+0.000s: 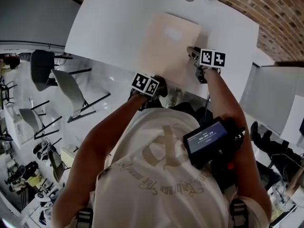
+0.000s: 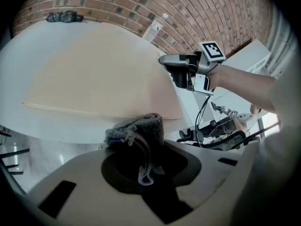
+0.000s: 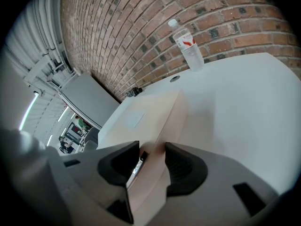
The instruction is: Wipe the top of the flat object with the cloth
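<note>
Fingers of left gripper (image 2: 143, 149) clenched on grey cloth (image 2: 137, 127); right gripper (image 3: 151, 160) fingers clamped flat box (image 3: 148, 109) edge on table (image 3: 240, 107).

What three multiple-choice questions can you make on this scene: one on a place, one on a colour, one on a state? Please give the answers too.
1. Where does the water bottle stand?
A. On a chair
B. On the table, near the brick wall
C. On the floor

2. What colour is the flat object?
A. Pale beige
B. Dark green
C. Red

3. What is the state of the left gripper?
A. Open and empty
B. Shut on the cloth
C. Shut on the bottle

Answers: 1 B, the right gripper view shows it at the table's far edge by the bricks. 2 A, the head view shows it beige against the white table. 3 B, the left gripper view shows the grey cloth pinched there.
</note>
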`<action>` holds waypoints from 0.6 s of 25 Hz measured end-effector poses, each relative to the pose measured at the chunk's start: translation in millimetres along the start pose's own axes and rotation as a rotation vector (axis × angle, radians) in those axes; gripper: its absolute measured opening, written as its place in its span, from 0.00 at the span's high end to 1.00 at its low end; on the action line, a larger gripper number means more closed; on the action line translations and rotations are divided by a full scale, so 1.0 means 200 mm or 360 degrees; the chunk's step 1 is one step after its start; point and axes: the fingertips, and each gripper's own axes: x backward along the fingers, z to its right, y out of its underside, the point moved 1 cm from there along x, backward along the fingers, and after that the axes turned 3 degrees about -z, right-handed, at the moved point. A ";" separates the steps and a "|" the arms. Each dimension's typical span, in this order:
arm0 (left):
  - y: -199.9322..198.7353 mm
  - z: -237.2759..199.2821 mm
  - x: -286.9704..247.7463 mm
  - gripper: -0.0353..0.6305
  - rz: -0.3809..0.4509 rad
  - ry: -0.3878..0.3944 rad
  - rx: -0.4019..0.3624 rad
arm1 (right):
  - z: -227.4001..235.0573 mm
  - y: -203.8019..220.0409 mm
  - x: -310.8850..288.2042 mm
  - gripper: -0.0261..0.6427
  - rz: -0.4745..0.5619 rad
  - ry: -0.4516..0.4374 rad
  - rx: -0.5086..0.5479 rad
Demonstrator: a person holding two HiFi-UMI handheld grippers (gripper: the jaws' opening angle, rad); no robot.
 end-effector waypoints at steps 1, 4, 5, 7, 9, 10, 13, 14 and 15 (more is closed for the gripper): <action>0.00 0.02 -0.01 0.80 -0.0017 0.0002 -0.0034 | 0.00 0.00 0.00 0.69 0.0002 -0.0002 0.0000; 0.01 0.08 -0.04 0.80 -0.0067 0.0007 -0.0134 | -0.01 0.00 0.01 0.69 0.0017 -0.0008 -0.0001; 0.01 0.10 -0.06 0.80 -0.0081 0.0012 -0.0160 | -0.01 0.00 0.00 0.69 0.0022 -0.0010 -0.0002; 0.01 0.14 -0.09 0.80 -0.0099 0.0028 -0.0192 | 0.00 0.00 0.00 0.69 0.0029 -0.0013 -0.0004; 0.01 0.18 -0.12 0.80 -0.0112 0.0051 -0.0216 | 0.00 0.00 0.00 0.69 0.0034 -0.0016 -0.0002; 0.01 0.21 -0.13 0.80 -0.0121 0.0066 -0.0234 | -0.01 0.00 0.01 0.69 0.0036 -0.0020 -0.0001; 0.02 0.29 -0.17 0.80 -0.0167 0.0113 -0.0304 | -0.01 0.01 0.01 0.69 0.0042 -0.0028 0.0000; 0.02 0.31 -0.19 0.80 -0.0185 0.0128 -0.0330 | -0.01 0.01 0.02 0.69 0.0043 -0.0030 -0.0001; 0.02 0.34 -0.20 0.80 -0.0202 0.0143 -0.0355 | -0.01 0.01 0.01 0.69 0.0044 -0.0031 -0.0002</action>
